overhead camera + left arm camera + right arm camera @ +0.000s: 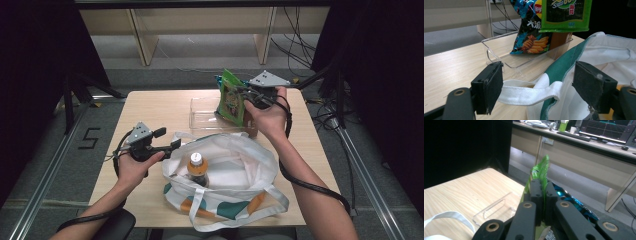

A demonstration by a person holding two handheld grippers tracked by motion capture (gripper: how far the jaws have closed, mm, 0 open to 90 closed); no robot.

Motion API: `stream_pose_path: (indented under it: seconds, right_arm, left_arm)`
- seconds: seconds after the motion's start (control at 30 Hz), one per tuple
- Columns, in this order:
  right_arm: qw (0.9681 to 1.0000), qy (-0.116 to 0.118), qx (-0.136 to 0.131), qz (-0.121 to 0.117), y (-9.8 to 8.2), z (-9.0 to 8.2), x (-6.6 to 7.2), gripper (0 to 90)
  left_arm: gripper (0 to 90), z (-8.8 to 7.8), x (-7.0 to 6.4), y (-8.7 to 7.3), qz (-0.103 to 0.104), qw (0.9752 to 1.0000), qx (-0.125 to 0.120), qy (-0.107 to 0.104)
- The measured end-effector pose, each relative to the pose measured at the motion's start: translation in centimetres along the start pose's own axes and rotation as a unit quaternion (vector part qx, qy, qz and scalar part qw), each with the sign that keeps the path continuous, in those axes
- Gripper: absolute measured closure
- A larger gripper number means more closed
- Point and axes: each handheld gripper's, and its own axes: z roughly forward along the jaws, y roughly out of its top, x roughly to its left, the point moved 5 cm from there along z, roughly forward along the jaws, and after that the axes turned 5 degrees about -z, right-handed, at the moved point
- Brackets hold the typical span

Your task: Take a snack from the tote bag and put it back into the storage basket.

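Left of the scene, the left hand-held gripper hangs just above the counter with its jaws spread wide, gripping nothing; in the left gripper view the white strap of the tote bag runs across the gap between its pads without being pinched, which suggests it is poised to catch the handle and keep the bag's mouth open. The bag slumps at the near middle of the counter, its opening gaping upward, and an orange-capped bottle already stands inside it, so the bag looks like the collecting point for the goods. Beyond it, at the far middle, sits a clear plastic tray with a blue crisp packet leaning in its right end. To the right, the right hand-held gripper is clamped tight on the top edge of a green snack packet, jaws pressed together around the thin foil. That packet hangs upright in the air over the tray's right end, pinched by its seal probably so it dangles straight and can slip into the bag's opening without snagging.
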Motion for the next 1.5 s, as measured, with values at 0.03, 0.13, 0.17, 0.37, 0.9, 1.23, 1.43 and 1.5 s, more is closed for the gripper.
stream_pose_path:
  seconds: [0.03,0.13,0.17,0.37,0.9,1.23,1.43,1.5]
  right_arm:
    - [1.0,0.0,0.001,0.004,-0.1,0.2,0.1,89.9]
    - [1.0,0.002,0.003,0.001,-0.3,0.6,0.1,89.9]
    - [1.0,-0.002,0.004,-0.001,-0.3,0.7,0.1,89.9]
    - [0.9999,-0.01,0.005,-0.005,-0.7,1.6,0.0,89.9]
    - [0.9998,-0.01,0.019,0.004,-1.8,3.5,0.0,89.8]
    - [0.9996,-0.016,0.022,0.001,-2.0,4.5,0.2,89.8]
    - [0.9994,-0.016,0.028,-0.007,-2.4,5.0,0.4,89.8]
    - [0.9992,-0.016,0.031,-0.018,-2.5,5.3,0.3,89.8]
  left_arm:
    - [23.1,0.0,0.0,0.0,0.0,1.0,0.0,0.0]
    - [23.1,0.0,0.1,0.0,0.0,1.0,0.001,0.001]
    - [23.1,0.0,0.1,0.0,-0.001,1.0,0.001,0.001]
    - [23.1,0.0,0.1,-0.1,-0.001,1.0,0.001,0.001]
    - [23.1,0.1,0.1,-0.1,-0.003,1.0,-0.001,-0.004]
    - [23.2,0.0,0.1,-0.1,-0.001,1.0,0.001,0.0]
    - [23.2,0.1,0.1,-0.1,-0.002,1.0,-0.001,-0.005]
    - [23.2,0.1,0.2,-0.1,-0.003,1.0,-0.001,-0.005]
